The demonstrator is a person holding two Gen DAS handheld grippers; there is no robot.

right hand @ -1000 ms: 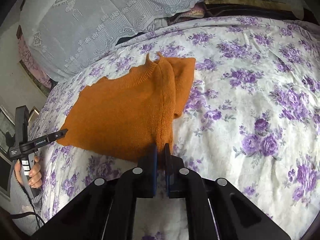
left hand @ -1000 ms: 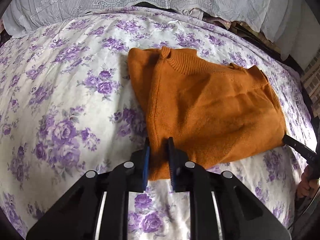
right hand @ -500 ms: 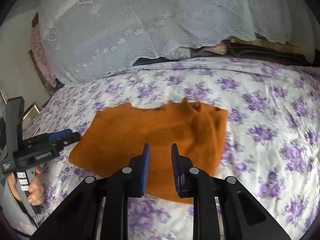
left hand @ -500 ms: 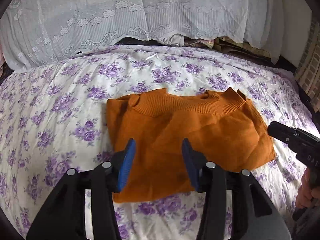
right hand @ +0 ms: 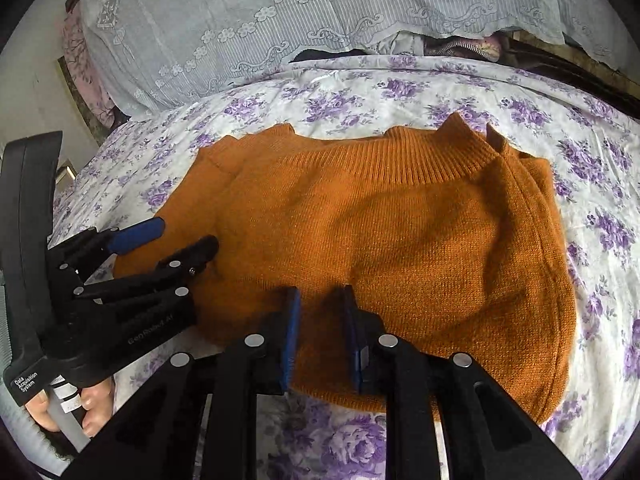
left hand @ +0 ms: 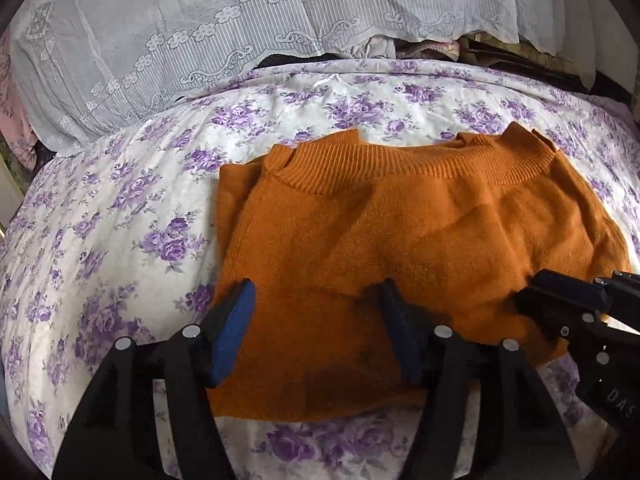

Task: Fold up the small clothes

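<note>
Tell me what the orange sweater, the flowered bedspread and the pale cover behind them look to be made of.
Orange sweater: a soft, matte knit, probably wool or acrylic; ribbed collar, fuzzy nap.
Flowered bedspread: thin woven cloth, likely cotton or a blend; printed purple roses, fine creases.
Pale cover: sheer lace-like fabric; stitched flower and scroll borders, fine stripes.

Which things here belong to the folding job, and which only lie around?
For the job:
- folded orange knitted sweater
- left gripper, open
- right gripper, open

Lying about:
- white bedsheet with purple flowers
- pale lace cloth
- dark clothes pile behind the bed
</note>
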